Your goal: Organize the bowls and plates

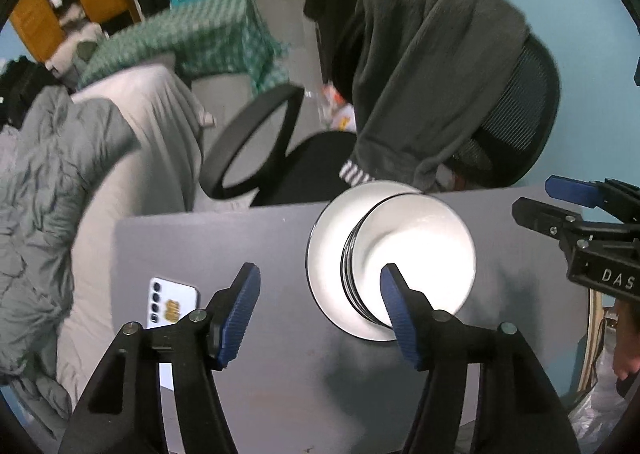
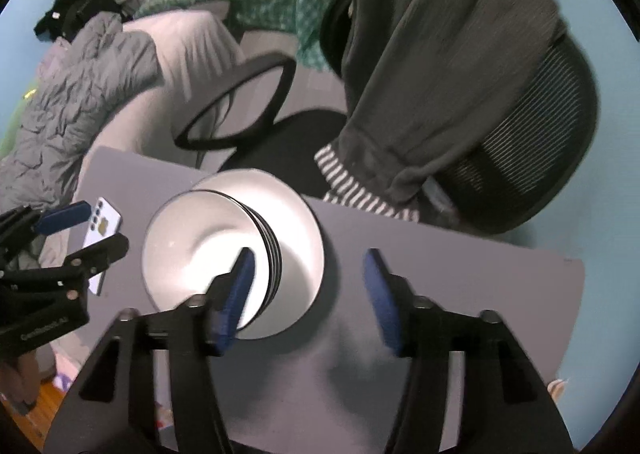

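Grey table [image 1: 260,246], flat matte top, seen from above. A white plate [image 1: 328,254] lies directly on it toward the far edge, carrying a stack of white bowls [image 1: 424,242] with dark rims. A white smartphone [image 1: 172,304] lies face down near the left edge, camera lenses up, well apart from the plate.

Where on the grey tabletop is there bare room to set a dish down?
Bare grey tabletop lies right of the stacked white bowls on the white plate, and between that stack and the white phone. The far edge by the black chair is crowded.
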`<state>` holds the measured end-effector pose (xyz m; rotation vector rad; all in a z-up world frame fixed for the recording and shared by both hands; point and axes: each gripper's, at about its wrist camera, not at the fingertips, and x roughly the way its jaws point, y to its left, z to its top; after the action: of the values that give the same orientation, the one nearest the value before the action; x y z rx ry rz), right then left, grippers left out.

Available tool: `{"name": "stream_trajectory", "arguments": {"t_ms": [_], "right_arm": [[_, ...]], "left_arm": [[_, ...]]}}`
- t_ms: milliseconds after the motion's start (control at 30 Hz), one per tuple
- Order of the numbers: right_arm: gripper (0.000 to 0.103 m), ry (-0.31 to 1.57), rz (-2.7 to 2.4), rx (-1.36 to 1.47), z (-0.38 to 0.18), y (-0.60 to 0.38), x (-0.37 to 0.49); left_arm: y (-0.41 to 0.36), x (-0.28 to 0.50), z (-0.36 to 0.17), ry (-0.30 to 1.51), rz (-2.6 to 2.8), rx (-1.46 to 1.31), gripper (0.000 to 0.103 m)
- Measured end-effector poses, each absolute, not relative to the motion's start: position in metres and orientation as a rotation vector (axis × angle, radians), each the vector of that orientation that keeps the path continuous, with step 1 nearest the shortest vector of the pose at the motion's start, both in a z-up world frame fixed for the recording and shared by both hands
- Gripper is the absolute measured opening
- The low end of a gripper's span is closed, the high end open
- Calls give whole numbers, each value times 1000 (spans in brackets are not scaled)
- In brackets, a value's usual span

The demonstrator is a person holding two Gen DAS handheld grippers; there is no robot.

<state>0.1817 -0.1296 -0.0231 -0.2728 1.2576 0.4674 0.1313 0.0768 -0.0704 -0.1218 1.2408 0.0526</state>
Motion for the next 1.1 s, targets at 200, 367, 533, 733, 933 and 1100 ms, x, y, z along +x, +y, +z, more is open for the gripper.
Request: {"name": "stream_trajectory", "arguments": {"t_ms": [200, 367, 533, 733, 933, 1100], "right_arm": [[63, 1195, 470, -237, 14, -141, 160], [63, 1154, 464, -197, 39, -148, 139], [63, 1107, 444, -196, 55, -152, 115], [63, 1088, 435, -186, 63, -154, 96], [63, 1085, 428, -166, 65, -156, 81], [63, 1080, 429, -162, 66, -157, 74]], "left_arm": [[71, 103, -30, 1136, 63, -106, 75], [71, 81, -10, 1089, 58, -152, 79], [67, 62, 5, 1067, 58, -150, 79], [60, 40, 13, 1046, 60, -139, 79], [59, 23, 16, 1051, 66, -157, 79], [60, 15, 18, 1050, 75, -173, 79]]}}
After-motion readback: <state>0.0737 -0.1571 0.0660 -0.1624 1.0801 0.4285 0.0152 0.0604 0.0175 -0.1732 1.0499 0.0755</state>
